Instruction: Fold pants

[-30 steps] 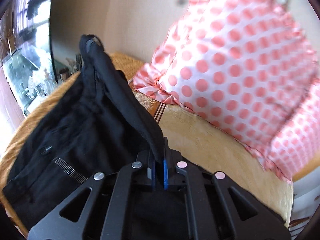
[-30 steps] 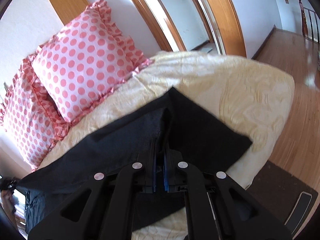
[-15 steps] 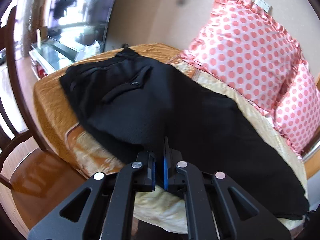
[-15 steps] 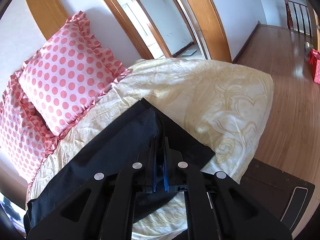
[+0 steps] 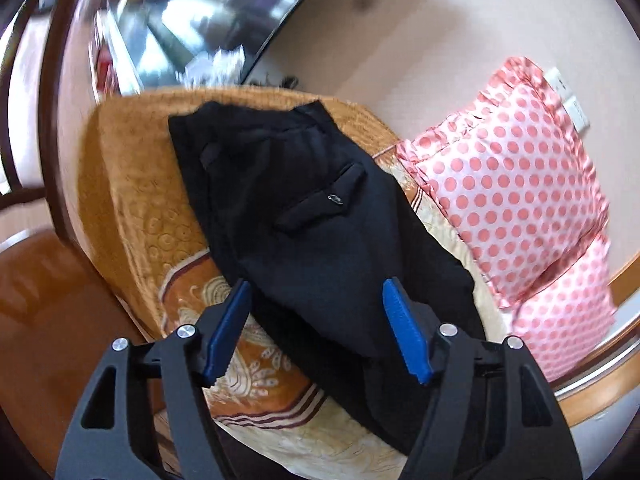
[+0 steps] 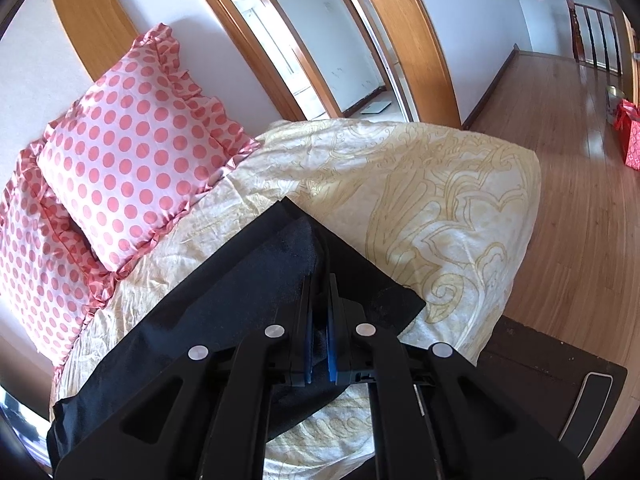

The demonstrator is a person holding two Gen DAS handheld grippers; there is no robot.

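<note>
Left tool [image 5: 316,330]: bottom centre, blue pads spread wide, gripping nothing.
Right tool [image 6: 319,332]: bottom centre, clamped on a trouser-leg end.
Pants [image 5: 304,216]: black, mid-frame, flat on bed [image 6: 432,200].
Pillows [image 6: 132,164]: polka-dot, upper left.

Left gripper [image 5: 316,300]: jaws spread wide, nothing between the blue pads, black pants [image 5: 320,220] lying just below and ahead. Bare patterned bedspread [image 5: 136,216] open to the left of the pants. Right of them, polka-dot pillows [image 5: 516,200] against the wall block the way; little bedding shows between.

Right gripper [image 6: 319,320]: pads pinched on the pants' hem end [image 6: 308,248], no gap. Ahead and right, a wide open stretch of cream bedspread [image 6: 440,200]. To the left, pillows [image 6: 132,160] stand against the headboard [image 6: 88,20].
</note>
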